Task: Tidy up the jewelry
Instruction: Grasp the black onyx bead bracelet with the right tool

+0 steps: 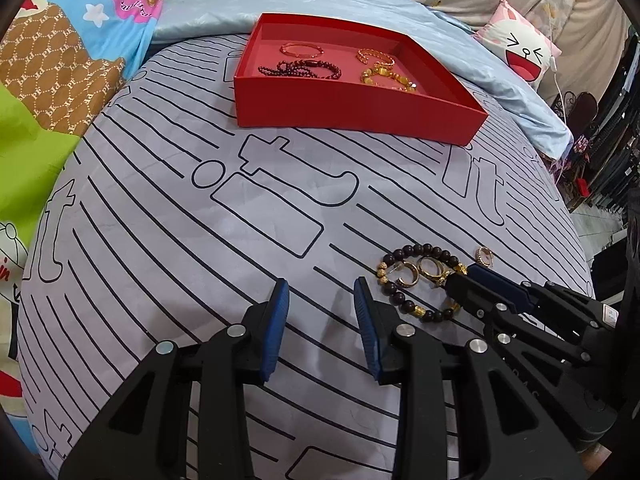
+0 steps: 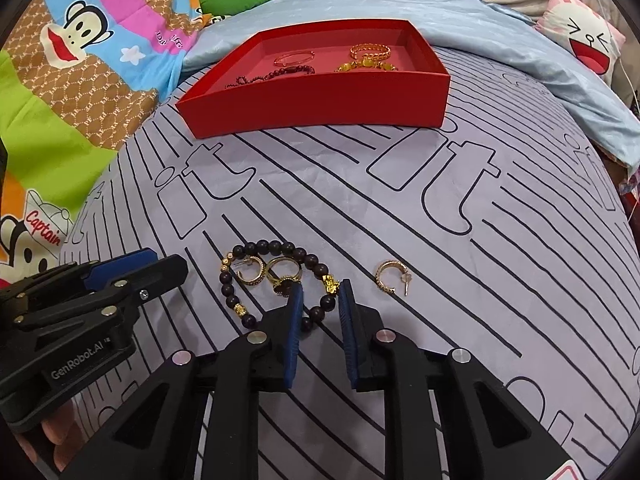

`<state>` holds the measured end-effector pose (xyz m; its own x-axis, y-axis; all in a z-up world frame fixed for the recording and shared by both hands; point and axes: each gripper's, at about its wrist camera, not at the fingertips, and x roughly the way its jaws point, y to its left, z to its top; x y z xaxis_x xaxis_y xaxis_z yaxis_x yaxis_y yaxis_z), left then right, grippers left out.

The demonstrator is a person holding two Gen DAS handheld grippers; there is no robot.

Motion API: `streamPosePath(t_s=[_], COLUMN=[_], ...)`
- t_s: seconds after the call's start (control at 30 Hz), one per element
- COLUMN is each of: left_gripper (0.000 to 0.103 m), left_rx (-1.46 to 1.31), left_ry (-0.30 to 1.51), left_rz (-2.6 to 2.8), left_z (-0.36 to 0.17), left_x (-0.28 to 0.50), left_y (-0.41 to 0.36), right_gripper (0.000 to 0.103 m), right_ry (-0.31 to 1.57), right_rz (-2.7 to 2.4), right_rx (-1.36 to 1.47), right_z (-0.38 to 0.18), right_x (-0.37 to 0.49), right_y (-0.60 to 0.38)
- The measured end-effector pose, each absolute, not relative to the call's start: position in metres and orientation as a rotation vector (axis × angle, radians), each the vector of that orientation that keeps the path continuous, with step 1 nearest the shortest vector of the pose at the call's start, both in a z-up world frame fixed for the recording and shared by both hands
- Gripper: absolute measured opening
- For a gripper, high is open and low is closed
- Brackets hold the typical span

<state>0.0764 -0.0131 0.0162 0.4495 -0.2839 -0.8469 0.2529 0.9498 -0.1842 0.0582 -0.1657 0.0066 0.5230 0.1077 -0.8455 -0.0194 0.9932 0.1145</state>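
Observation:
A dark beaded bracelet [image 2: 256,250] with gold beads lies on the striped bedsheet, also in the left wrist view [image 1: 404,251]. Inside its loop lie a gold hoop earring [image 2: 253,272] and a gold ring [image 2: 284,270]. A second gold earring [image 2: 391,277] lies apart to the right. My right gripper [image 2: 320,294] is open, its fingers straddling the bracelet's near side. My left gripper [image 1: 322,294] is open and empty, just left of the bracelet. The red tray [image 1: 352,112] at the back holds several bracelets.
A light blue blanket [image 2: 460,20] lies behind the tray. A cartoon-print quilt [image 2: 80,60] lies at the left and a pink cushion [image 2: 584,40] at the far right. The bed's right edge drops off beyond the sheet.

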Motion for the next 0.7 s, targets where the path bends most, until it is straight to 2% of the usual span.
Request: streamPosePath(t_s=[0.27, 0.7], left_gripper=[0.032, 0.033], left_rx=[-0.042, -0.065], left_ry=[1.06, 1.041], left_rz=[-0.329, -0.345], left_z=[0.015, 0.024], left_x=[0.078, 0.072], left_y=[-0.012, -0.009], right_gripper=[0.008, 0.008], right_ry=[0.998, 0.918], right_rz=[0.077, 0.169], right_rx=[0.049, 0.144], right_z=[0.006, 0.048], right_x=[0.056, 0.049], right_y=[-0.161, -0.16])
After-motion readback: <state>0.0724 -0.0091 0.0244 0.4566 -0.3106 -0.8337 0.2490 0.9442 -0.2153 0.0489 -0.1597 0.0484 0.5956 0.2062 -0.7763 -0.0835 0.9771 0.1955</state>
